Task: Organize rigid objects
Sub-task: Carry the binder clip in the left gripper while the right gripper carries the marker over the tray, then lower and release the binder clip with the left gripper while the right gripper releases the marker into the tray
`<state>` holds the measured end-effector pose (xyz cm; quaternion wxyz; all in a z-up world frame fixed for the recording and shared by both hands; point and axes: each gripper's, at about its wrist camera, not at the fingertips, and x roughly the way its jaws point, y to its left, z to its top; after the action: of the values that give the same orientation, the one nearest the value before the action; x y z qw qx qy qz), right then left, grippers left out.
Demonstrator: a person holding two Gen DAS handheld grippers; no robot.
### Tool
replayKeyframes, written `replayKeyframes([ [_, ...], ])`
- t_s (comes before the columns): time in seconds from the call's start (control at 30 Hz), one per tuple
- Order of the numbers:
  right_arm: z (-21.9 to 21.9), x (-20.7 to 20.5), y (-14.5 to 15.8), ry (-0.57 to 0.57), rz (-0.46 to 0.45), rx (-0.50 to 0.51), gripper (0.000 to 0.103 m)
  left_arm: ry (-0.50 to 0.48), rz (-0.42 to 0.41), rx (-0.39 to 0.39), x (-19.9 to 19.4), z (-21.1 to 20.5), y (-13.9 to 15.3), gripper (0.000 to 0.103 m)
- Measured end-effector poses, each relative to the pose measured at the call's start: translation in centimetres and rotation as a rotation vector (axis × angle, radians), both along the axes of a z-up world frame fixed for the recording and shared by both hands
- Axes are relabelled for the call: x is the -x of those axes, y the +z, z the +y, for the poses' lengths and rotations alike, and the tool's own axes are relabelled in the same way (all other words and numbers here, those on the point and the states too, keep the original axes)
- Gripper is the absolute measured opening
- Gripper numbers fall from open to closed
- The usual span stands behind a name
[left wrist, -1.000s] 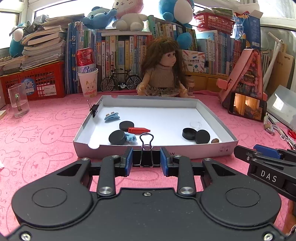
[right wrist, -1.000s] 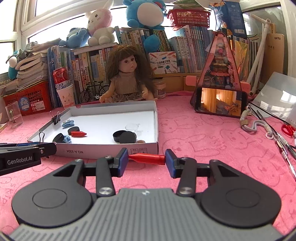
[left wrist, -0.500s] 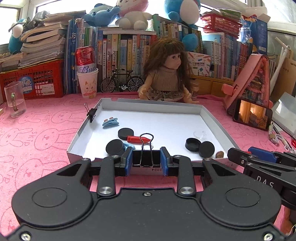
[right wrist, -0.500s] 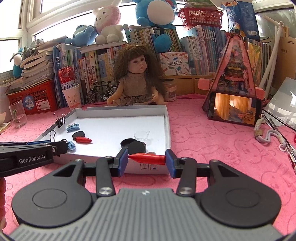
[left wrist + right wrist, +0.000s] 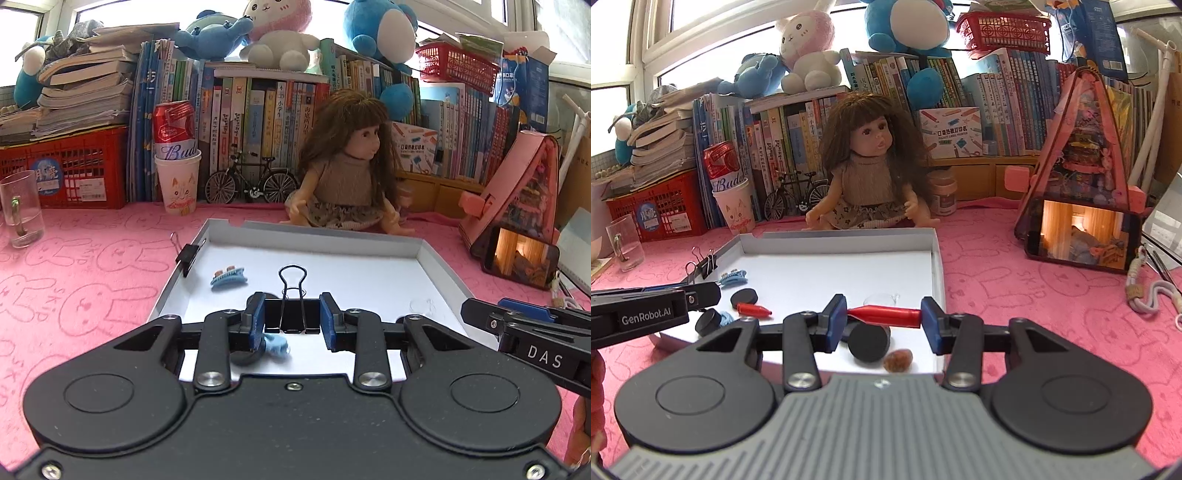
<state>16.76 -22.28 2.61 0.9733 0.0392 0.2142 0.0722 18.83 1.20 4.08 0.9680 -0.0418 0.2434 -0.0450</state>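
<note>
Left gripper (image 5: 291, 319) clamped on black metal binder clip (image 5: 292, 301), right gripper (image 5: 883, 319) on red plastic bullet-shaped cap (image 5: 886, 315), both held above shallow white cardboard tray (image 5: 936, 258) on pink worktop (image 5: 1015, 295).

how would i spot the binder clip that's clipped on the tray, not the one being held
Find the white tray in front of the doll. On its left wall sits a black binder clip, gripping the rim with its wire handles pointing outward; the other clip hangs in the left gripper.
</note>
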Motion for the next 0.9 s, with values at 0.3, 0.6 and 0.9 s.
replayKeyframes([
  [0.3, 0.7, -3.1, -0.7, 0.061, -0.025, -0.008, 0.049, -0.003, 0.009, 0.012, -3.5, -0.4, -1.3, 0.030],
  [0.6, 1.2, -5.6, -2.1, 0.080, -0.010, -0.065, 0.049, 0.034, 0.024, 0.001, -6.0, -1.1, -2.4, 0.030],
  [0.9, 1.6, -7.0, -2.2, 0.100, -0.003, -0.059, 0.049, 0.056, 0.057, -0.004, -7.4, -1.2, -3.5, 0.030],
])
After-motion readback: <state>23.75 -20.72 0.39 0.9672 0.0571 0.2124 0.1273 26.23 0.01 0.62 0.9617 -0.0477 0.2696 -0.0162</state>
